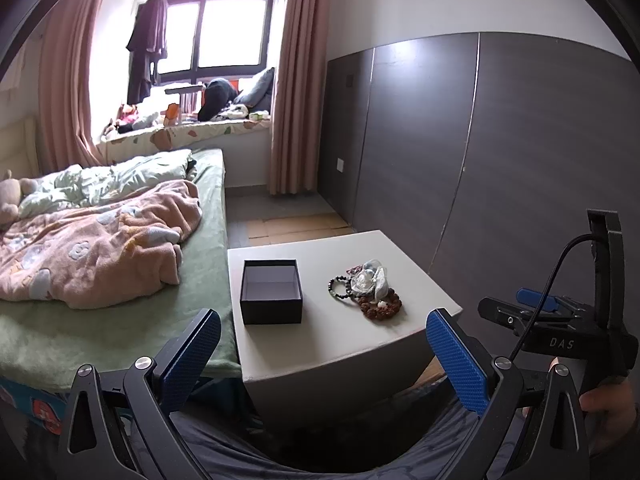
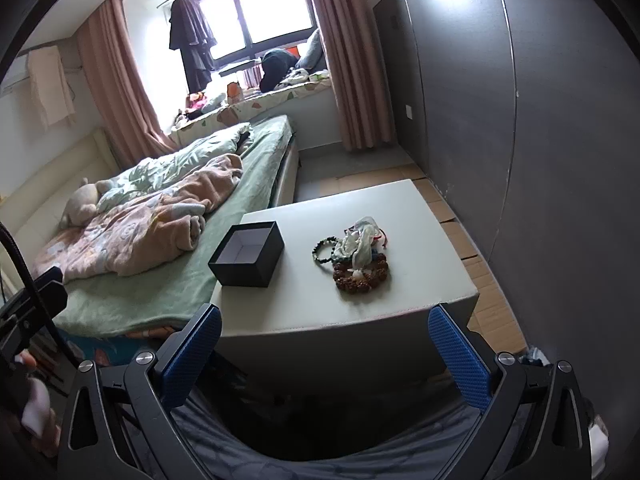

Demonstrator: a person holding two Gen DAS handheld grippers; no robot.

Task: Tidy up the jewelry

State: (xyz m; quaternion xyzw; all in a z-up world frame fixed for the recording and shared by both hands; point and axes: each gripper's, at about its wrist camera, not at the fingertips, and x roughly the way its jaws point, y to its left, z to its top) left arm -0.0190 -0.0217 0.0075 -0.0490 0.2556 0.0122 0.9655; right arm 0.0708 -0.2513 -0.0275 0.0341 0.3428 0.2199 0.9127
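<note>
A pile of jewelry (image 1: 370, 288) lies on a small white table (image 1: 320, 344): a dark bead bracelet (image 1: 339, 287), a brown bead bracelet (image 1: 380, 306) and pale pieces on top. An open, empty black box (image 1: 271, 292) stands left of it. The same pile (image 2: 356, 258) and box (image 2: 248, 254) show in the right wrist view. My left gripper (image 1: 323, 322) is open and empty, short of the table's near edge. My right gripper (image 2: 325, 318) is open and empty, also short of that edge. It shows at the right of the left wrist view (image 1: 532, 312).
A bed (image 1: 120, 280) with rumpled pink and green blankets runs along the table's left side. A dark panelled wall (image 1: 480, 160) stands right of the table. Cardboard sheets (image 2: 472, 240) cover the floor between them. A window seat (image 1: 192, 128) holds clutter at the back.
</note>
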